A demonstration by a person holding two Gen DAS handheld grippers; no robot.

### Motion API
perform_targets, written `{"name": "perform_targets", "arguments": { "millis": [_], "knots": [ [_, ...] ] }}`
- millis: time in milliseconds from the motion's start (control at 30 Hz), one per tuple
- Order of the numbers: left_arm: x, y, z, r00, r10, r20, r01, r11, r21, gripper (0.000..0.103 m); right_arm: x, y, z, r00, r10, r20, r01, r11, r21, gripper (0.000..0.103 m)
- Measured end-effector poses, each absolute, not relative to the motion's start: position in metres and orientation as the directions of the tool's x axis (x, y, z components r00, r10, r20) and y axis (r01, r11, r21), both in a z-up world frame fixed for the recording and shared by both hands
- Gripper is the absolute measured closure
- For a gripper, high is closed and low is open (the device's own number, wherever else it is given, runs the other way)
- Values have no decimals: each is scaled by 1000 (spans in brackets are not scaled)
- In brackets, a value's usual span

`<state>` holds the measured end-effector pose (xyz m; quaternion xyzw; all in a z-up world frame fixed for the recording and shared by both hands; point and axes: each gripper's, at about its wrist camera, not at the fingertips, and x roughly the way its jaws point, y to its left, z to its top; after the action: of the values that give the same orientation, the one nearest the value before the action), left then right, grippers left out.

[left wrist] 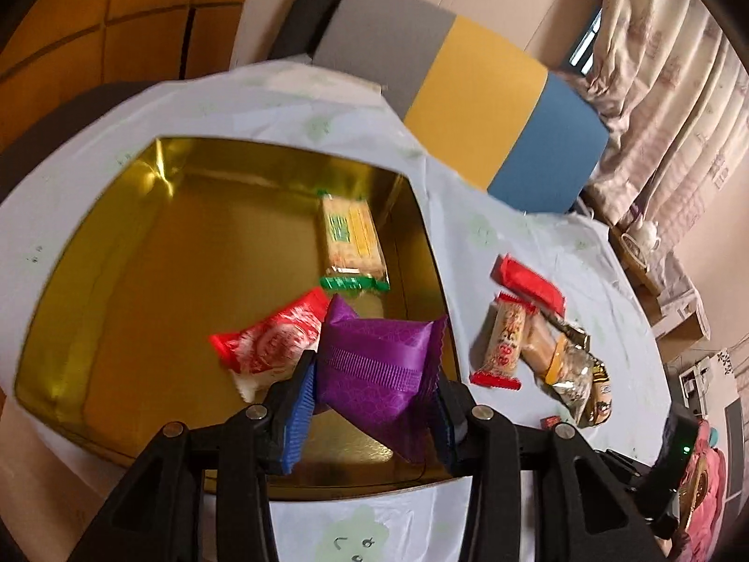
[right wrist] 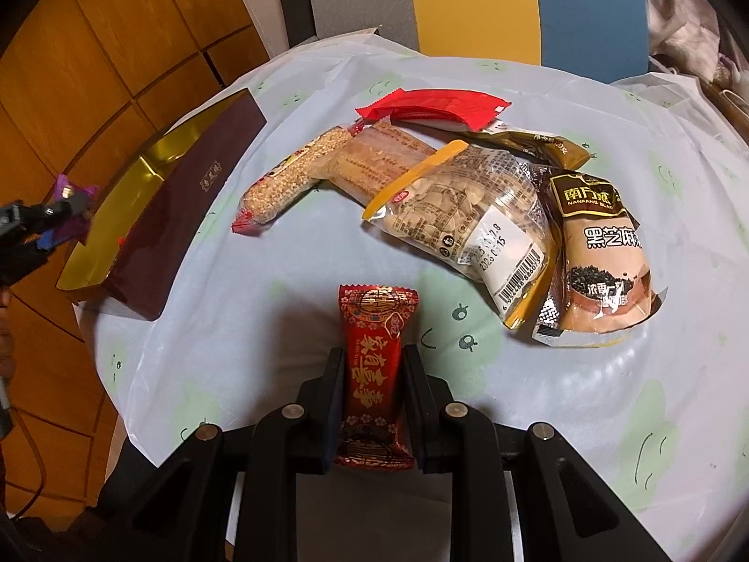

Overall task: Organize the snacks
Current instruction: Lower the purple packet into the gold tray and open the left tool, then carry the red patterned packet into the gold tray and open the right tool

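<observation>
Left wrist view shows two snacks already in the gold tray, the left gripper clamping a purple packet above it, while the right gripper pinches a red candy and a pile of snacks waits on the table.

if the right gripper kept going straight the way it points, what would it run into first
Probably the clear nut packet with the barcode label in the snack pile; the right gripper, shut on the red candy, has only bare tablecloth before it. Depth is unclear.
</observation>
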<state>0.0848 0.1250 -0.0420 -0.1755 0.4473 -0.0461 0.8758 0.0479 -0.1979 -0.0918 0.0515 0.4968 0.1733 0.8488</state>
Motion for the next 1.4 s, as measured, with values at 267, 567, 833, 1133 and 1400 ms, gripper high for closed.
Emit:
{"name": "perform_targets", "arguments": {
  "millis": [267,567,833,1133,1400],
  "knots": [
    [94,115,-66,531,-178,-828,-109,955,-275,53,50,-196,-92,441,335,-833,-243,938,249,79],
    [76,122,-55,550,-53,-833,-172,969,-175,53,51,-196,-93,451,331,-829,-240,939,245,79],
    [63,120,-28,608,-16,-794,-158,977,-141,53,50,-193,-91,453,311,-835,-229,946,228,79],
    [47,122,-14,645,4,-764,-145,983,-116,53,53,-190,-89,443,288,-849,-209,954,214,79],
    [42,130,-17,645,11,-764,-159,980,-119,53,55,-187,-89,423,289,-859,-207,953,219,79]
  ]
}}
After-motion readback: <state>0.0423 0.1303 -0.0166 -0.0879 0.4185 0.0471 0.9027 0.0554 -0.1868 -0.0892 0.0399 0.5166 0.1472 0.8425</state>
